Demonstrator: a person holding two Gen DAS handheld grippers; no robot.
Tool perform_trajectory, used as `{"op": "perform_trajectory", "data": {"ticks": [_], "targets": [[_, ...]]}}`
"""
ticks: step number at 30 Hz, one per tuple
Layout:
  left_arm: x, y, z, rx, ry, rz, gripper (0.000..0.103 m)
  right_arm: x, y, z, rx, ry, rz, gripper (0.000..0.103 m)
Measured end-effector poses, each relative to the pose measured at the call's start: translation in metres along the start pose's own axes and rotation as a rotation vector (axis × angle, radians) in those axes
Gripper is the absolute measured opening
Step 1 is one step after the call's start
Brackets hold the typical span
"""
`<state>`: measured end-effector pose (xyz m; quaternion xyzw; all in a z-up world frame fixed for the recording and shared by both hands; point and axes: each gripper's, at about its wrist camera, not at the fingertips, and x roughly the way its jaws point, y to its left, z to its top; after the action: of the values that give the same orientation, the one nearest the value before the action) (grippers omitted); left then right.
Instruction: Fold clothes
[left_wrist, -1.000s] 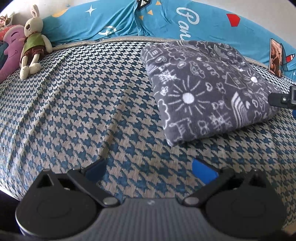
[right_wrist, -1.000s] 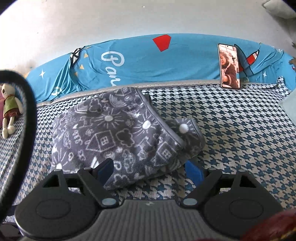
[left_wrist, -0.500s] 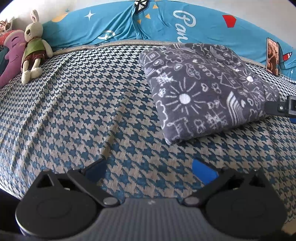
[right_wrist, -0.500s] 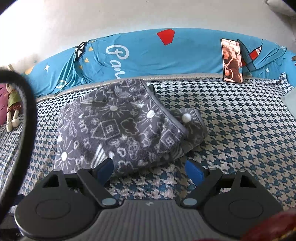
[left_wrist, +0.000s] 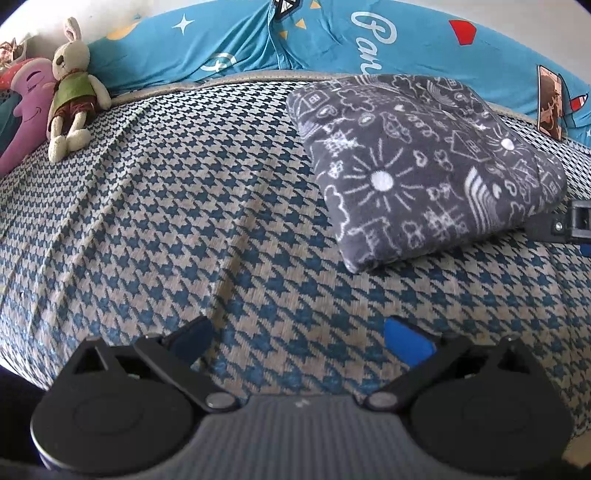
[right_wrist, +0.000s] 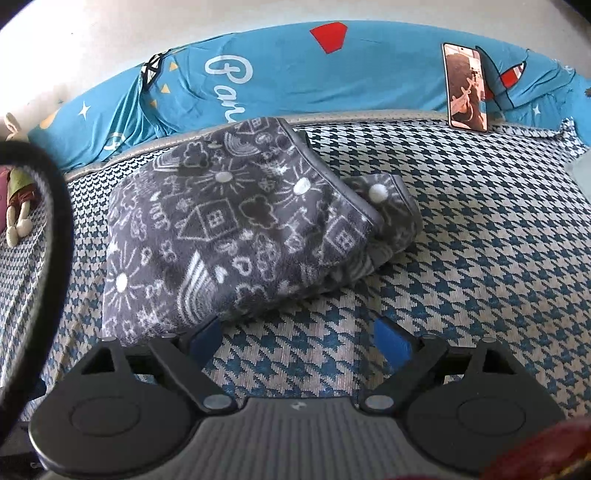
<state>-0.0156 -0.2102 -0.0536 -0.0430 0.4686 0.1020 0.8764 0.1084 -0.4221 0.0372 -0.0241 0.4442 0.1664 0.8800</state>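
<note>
Lying folded on the houndstooth bed (left_wrist: 155, 236), the grey doodle-print garment (right_wrist: 229, 236) could spring open, I judge, since its right-hand layers sit loose and uneven and a brush from the right gripper (right_wrist: 297, 341), just beside its near edge, would drag them. Both that and the left gripper (left_wrist: 297, 338) have jaws spread wide, holding nothing. Counted: one garment, two grippers, one plush rabbit (left_wrist: 70, 88), one phone (right_wrist: 466, 86).
</note>
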Motion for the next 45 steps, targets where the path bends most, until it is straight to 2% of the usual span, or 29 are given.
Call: {"op": "perform_trajectory", "data": {"ticks": [10, 28, 37, 45], "targets": [[-0.005, 0.003, -0.001, 0.012, -0.010, 0.004, 0.103, 0.004, 0.000, 0.001, 0.020, 0.009, -0.054, 0.093], [0.006, 0.016, 0.012, -0.031, -0.018, -0.041, 0.103, 0.005, -0.002, 0.002, 0.027, -0.002, -0.042, 0.096], [0.011, 0.017, 0.025, -0.056, -0.027, -0.063, 0.103, 0.008, -0.013, 0.004, 0.077, 0.007, -0.024, 0.096], [0.015, 0.012, 0.041, -0.073, -0.032, -0.091, 0.103, 0.007, -0.031, 0.005, 0.135, -0.012, 0.038, 0.096]]}}
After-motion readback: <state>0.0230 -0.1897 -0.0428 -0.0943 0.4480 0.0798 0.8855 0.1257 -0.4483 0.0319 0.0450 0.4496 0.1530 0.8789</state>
